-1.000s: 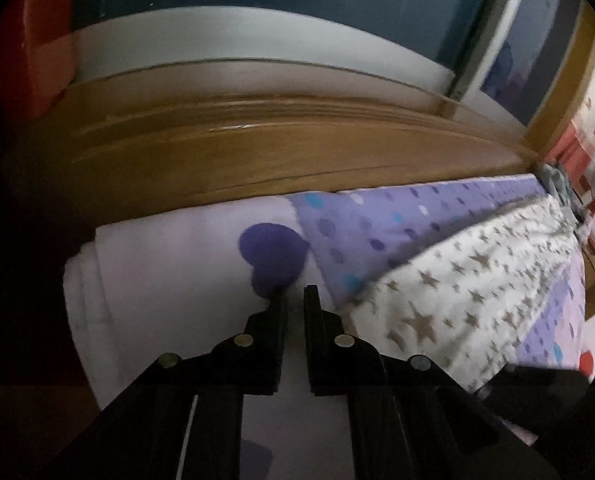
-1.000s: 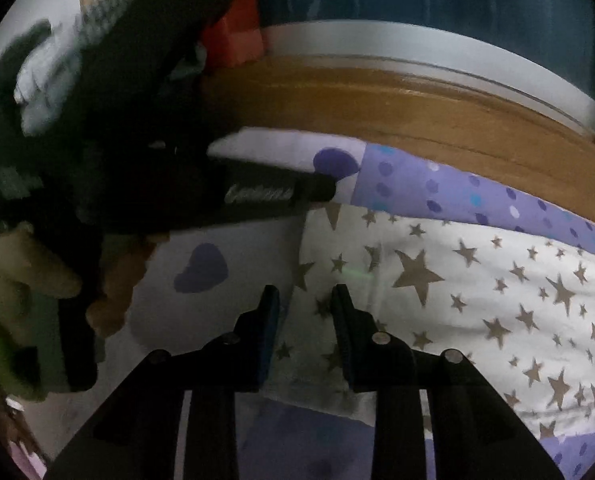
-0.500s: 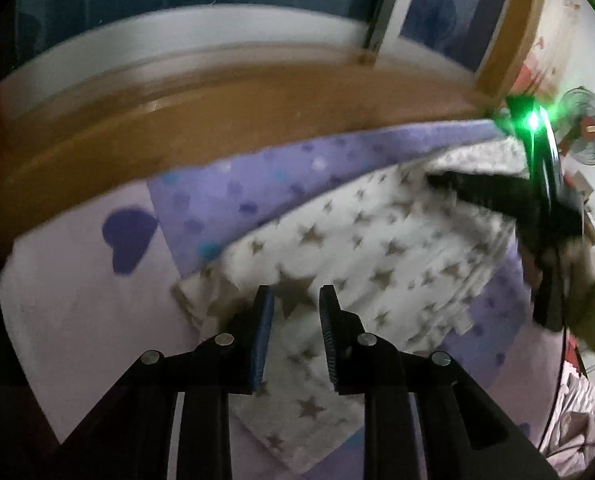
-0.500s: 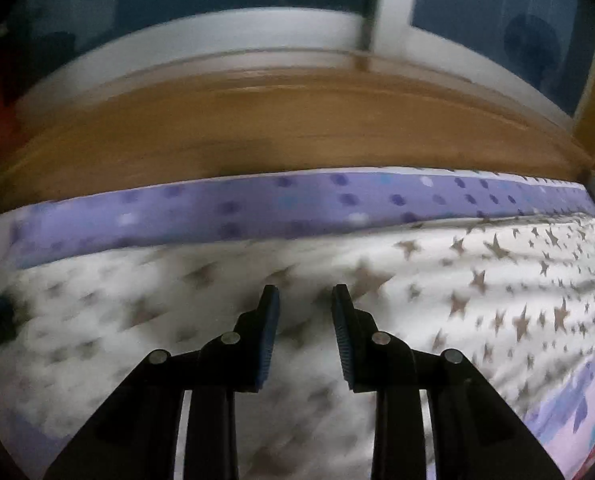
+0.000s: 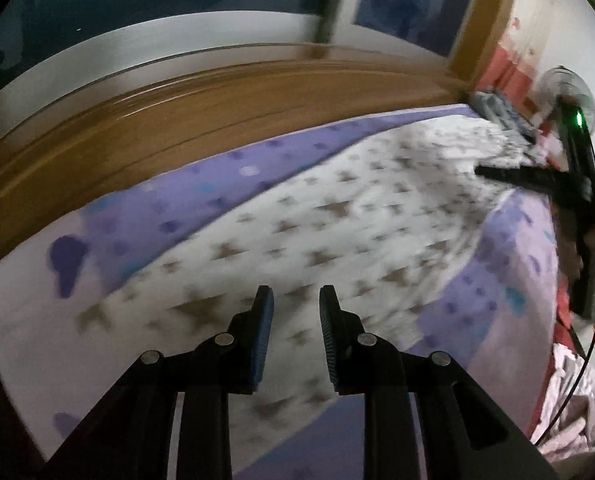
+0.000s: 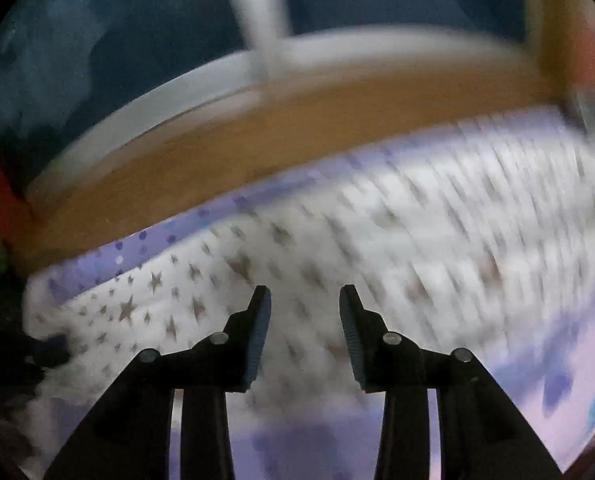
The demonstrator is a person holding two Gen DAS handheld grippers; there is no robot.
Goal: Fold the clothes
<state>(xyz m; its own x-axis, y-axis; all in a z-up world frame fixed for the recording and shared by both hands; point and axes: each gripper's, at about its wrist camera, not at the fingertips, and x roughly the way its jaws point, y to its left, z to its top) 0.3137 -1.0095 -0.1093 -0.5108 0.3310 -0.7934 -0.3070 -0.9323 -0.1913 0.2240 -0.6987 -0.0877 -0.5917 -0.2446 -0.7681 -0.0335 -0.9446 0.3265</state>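
A white cloth with brown stars lies spread in a long strip across the purple dotted bedsheet. My left gripper hangs open over the cloth's near left part, nothing between its fingers. In the left wrist view my right gripper reaches in from the right, over the cloth's far end. The right wrist view is blurred by motion: the starred cloth fills its middle, and my right gripper stands open above it, holding nothing.
A wooden bed frame runs along the far side of the bed, with a window above it. A pale sheet with purple hearts covers the left end. A fan stands at the far right, crumpled pink fabric below it.
Both grippers swung right along the cloth. The left one, nearly shut a second ago, is open now. The right one opened wider, and the hand seen beside it is out of view.
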